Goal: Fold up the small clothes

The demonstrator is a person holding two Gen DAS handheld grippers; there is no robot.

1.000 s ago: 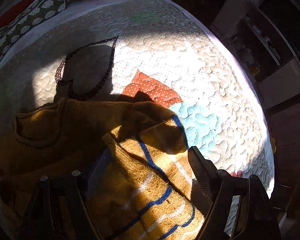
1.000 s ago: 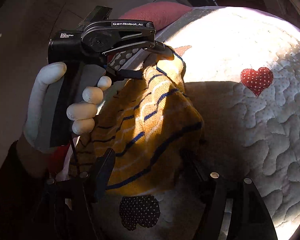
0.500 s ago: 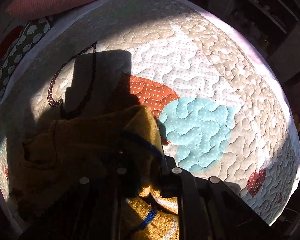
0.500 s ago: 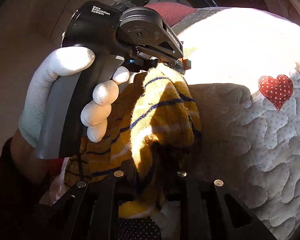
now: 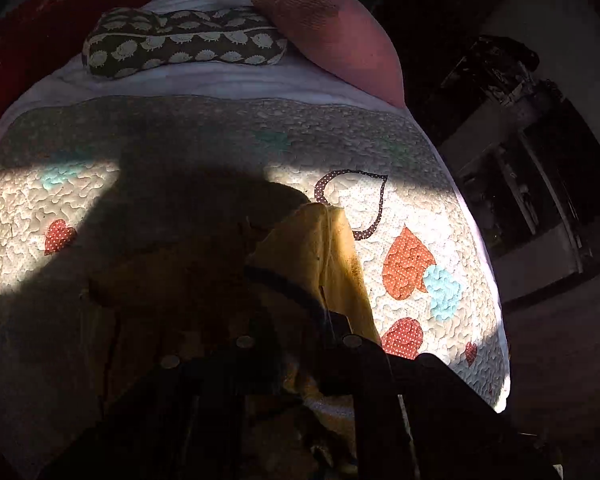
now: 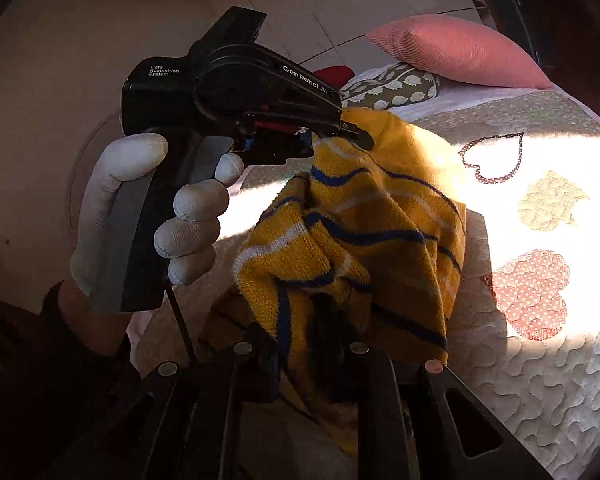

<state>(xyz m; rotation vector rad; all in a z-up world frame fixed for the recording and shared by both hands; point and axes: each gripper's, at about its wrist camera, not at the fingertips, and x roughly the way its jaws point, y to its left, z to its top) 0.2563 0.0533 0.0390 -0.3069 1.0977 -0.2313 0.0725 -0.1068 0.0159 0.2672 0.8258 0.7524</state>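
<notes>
Sweater [image 6: 364, 232] — mustard knit with blue and white stripes — is held bunched above the quilt [image 6: 540, 380] on the bed, gripped at two points. At far left in the right wrist view, a white-gloved left hand [image 6: 148, 216] is seen wrapped round the handle of the left gripper [image 6: 356, 136]; its jaws are closed on an upper edge of the sweater. Lower centre, the right gripper [image 6: 312, 344] is seen with jaws drawn together on a bunched fold of the same knit. To the right, heart patches on the quilt are lit by strong sun. At the head of the bed a hedgehog-print cushion [image 5: 180, 46] lies beside a pink pillow [image 5: 324, 28]. In the left wrist view the sweater [image 5: 324, 256] is largely in shadow — only one yellow fold is lit, ahead of the closed jaws.
</notes>
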